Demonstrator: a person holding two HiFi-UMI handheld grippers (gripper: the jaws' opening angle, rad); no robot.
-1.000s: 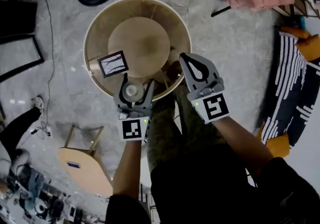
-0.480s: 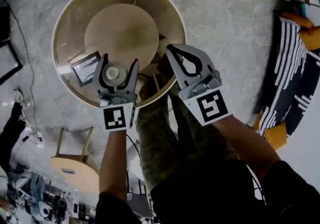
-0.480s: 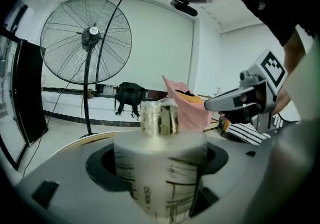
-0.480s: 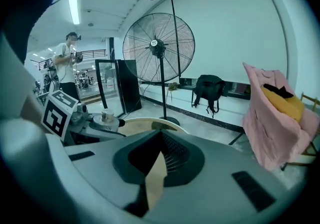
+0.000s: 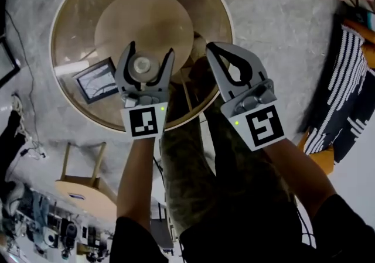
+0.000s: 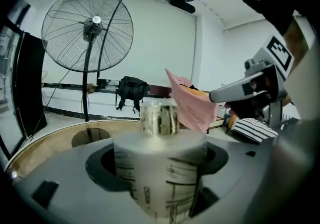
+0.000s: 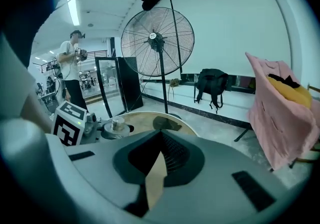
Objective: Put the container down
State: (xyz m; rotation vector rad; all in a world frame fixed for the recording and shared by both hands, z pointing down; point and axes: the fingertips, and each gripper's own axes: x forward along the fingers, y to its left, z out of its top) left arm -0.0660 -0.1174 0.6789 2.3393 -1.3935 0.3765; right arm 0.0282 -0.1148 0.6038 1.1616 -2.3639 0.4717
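The container (image 5: 140,67), a pale printed cylinder with a clear cap, stands upright in the left tool (image 5: 151,50), whose two jaws pinch its body from either side. It sits over the near part of the round, glass-topped surface (image 5: 76,33), just right of a dark framed panel (image 5: 96,80) that lies flat there. No view shows its base, so it cannot be told whether it already touches the glass or hangs just above it.

The grip is low on the body and leaves the cap free. That looks chosen to hold the container plumb, so that it can land square on its base and the jaws can spread without tipping it. The spot beside the panel is bare glass, which seems the likely landing place.

To the right, the right tool (image 5: 212,48) points out over the near right edge of the surface, well apart from the container. Its jaws are pressed together at the tips with nothing between them; only a sliver of the surface shows through the gap behind the tips. It appears to be held aside so that the left arm has room to work.

Beyond the far rim of the surface, a large standing fan (image 6: 87,31) rises from the grey floor.
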